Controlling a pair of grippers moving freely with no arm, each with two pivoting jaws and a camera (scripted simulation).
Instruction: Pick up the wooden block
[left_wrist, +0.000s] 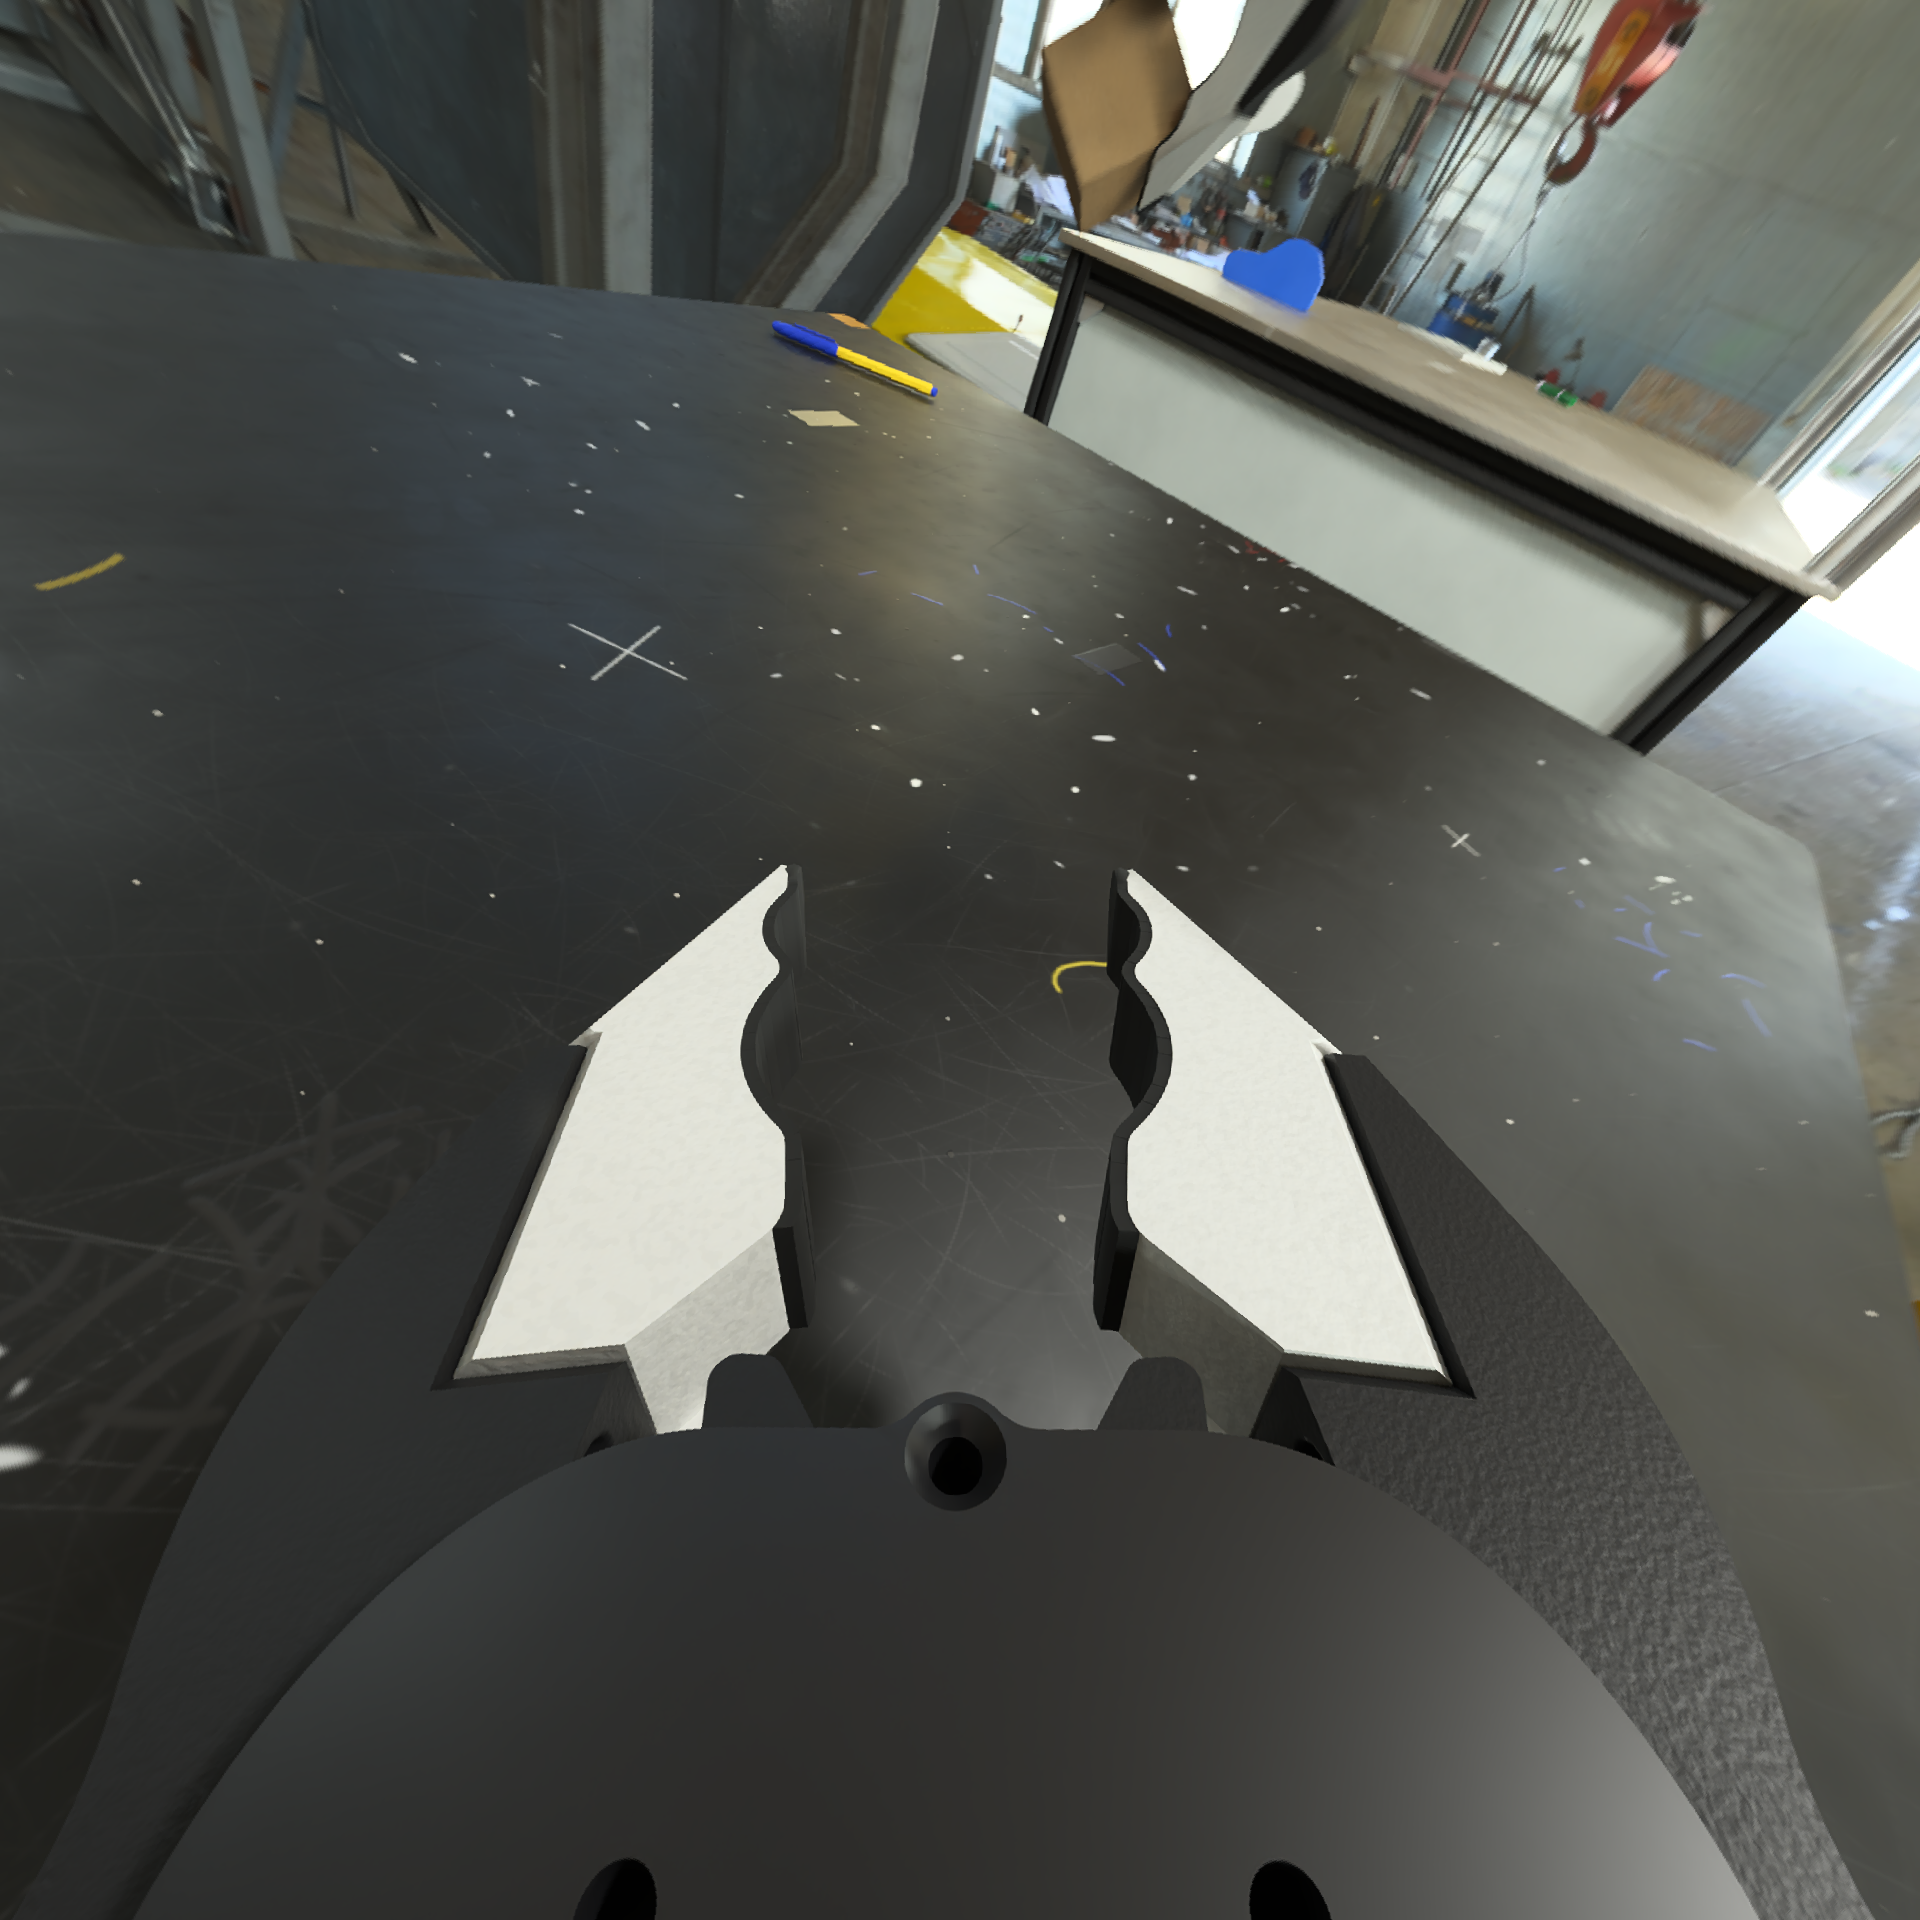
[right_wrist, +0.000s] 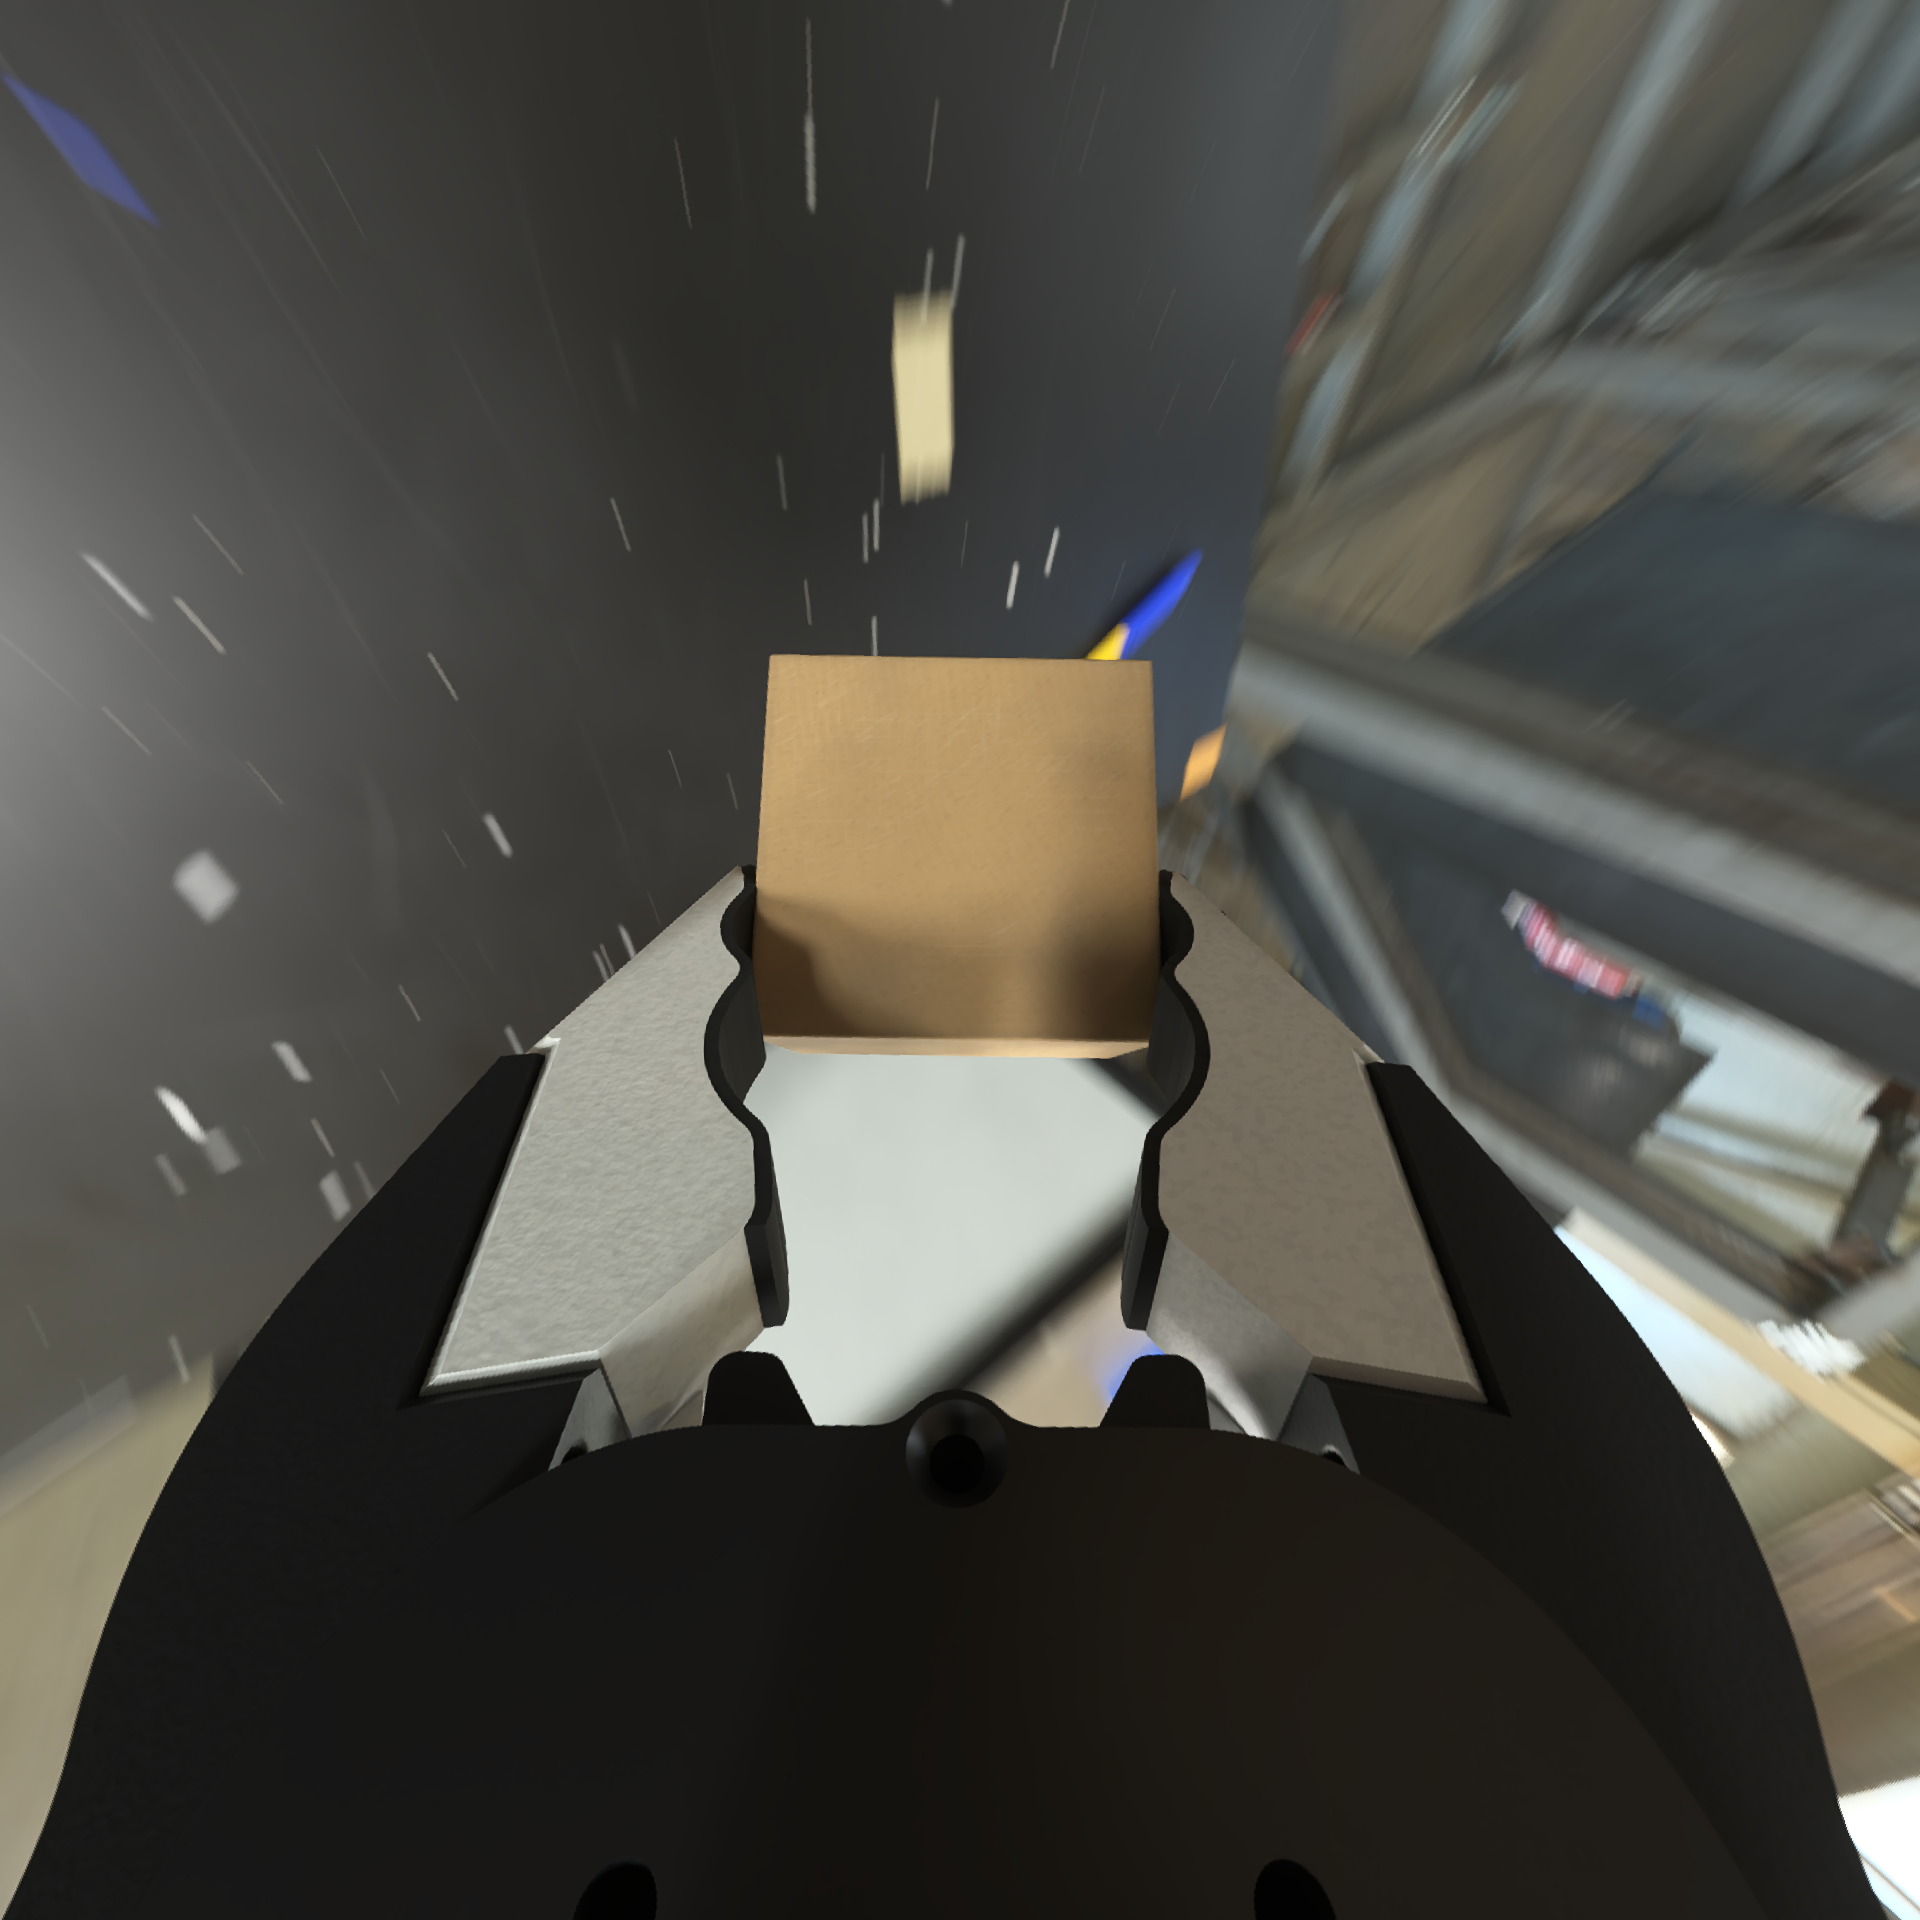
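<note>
The wooden block (right_wrist: 954, 852) is a plain tan cube held between the fingertips of my right gripper (right_wrist: 954, 883), which is shut on it, well above the dark table (right_wrist: 416, 416). The background there is blurred. In the left wrist view the same block (left_wrist: 1112, 114) shows high at the top, held by the right gripper's white fingers (left_wrist: 1236, 114). My left gripper (left_wrist: 956, 883) is open and empty, low over the dark table (left_wrist: 520, 831).
A blue and yellow pen (left_wrist: 852, 358) lies near the table's far edge; it also shows behind the block in the right wrist view (right_wrist: 1143, 613). A second table (left_wrist: 1455, 416) with a blue object (left_wrist: 1276, 272) stands beyond.
</note>
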